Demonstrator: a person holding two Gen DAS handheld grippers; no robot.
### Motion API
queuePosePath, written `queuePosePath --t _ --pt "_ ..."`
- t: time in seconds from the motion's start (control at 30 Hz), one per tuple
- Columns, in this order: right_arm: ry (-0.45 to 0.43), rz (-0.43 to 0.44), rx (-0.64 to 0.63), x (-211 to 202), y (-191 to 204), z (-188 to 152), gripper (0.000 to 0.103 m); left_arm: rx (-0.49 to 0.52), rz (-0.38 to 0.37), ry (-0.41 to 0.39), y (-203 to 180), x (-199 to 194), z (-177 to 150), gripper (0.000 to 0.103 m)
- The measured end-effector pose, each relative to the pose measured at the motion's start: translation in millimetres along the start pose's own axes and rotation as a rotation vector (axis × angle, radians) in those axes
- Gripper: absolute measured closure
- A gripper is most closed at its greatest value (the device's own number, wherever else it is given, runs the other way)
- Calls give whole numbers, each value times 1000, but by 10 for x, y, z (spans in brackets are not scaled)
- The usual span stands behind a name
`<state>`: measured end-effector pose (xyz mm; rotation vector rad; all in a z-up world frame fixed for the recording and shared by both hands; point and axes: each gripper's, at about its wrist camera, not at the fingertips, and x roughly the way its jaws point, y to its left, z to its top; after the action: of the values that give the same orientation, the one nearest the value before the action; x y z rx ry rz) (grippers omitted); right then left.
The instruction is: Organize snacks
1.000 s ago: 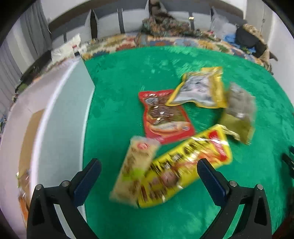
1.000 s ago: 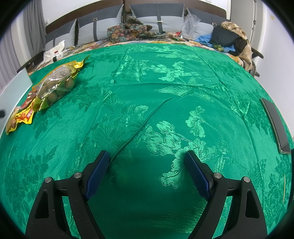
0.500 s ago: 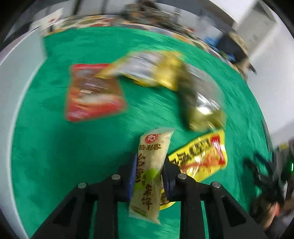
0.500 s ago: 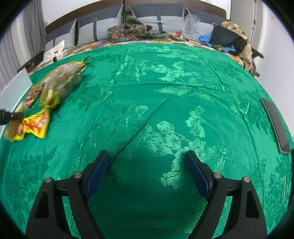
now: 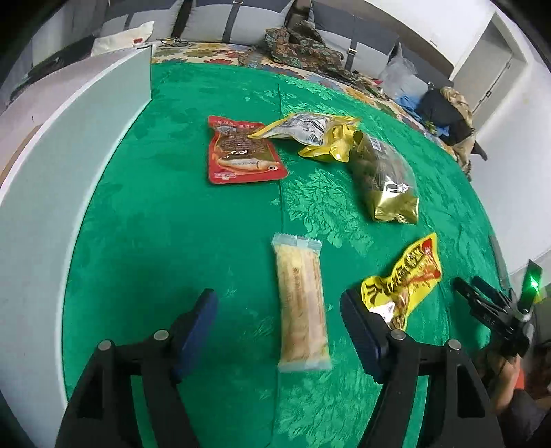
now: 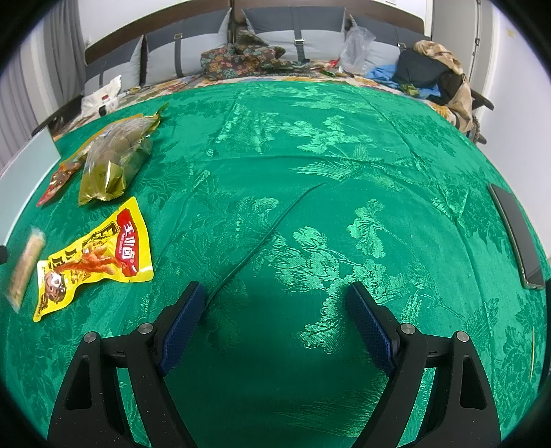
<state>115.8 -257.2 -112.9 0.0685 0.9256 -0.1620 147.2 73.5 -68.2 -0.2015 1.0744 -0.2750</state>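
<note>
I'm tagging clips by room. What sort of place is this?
Probably a bedroom: a padded headboard and pillows at the back, clothes heaped in front, and a green bedspread under the snacks.

I see my left gripper (image 5: 278, 310) and right gripper (image 6: 275, 306): black frames, silver screws, blue textured pads.

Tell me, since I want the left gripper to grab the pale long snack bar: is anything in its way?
Nothing visible. The pale snack bar lies alone on the green cloth between the open left gripper fingers.
</note>
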Motion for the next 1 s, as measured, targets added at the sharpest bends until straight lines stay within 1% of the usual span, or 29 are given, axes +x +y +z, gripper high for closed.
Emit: queuePosePath --t 0.07,0.17,0.23,0.3,0.33,0.43,0.57,0.63,0.7,0.77,1.0 --pt "0 0 0 1 -1 0 16 33 -11 15 -54 20 -49 25" --pt "0 0 0 1 -1 -1 16 87 13 27 -173 108 -118 25" --pt "0 0 0 0 0 0 16 93 27 29 -277 222 -138 25" --pt "0 0 0 1 -1 -1 16 82 73 23 -295 331 -165 25" --pt "0 0 0 2 -2 -1 16 91 101 -15 -314 330 -178 24" --pt "0 1 0 0 0 0 16 86 231 -45 -275 381 -201 22" --pt "0 0 -1 4 -2 -1 16 70 285 -67 -138 367 -224 19" --pt "0 0 -1 4 -2 -1 16 77 286 -74 -90 366 -230 17" --pt "0 0 0 2 0 0 16 89 289 -84 -46 386 -242 9" --pt "0 0 0 3 0 0 16 78 292 -89 30 417 -239 1" --pt "0 0 -1 6 -2 -1 16 103 280 -127 57 402 -245 0"
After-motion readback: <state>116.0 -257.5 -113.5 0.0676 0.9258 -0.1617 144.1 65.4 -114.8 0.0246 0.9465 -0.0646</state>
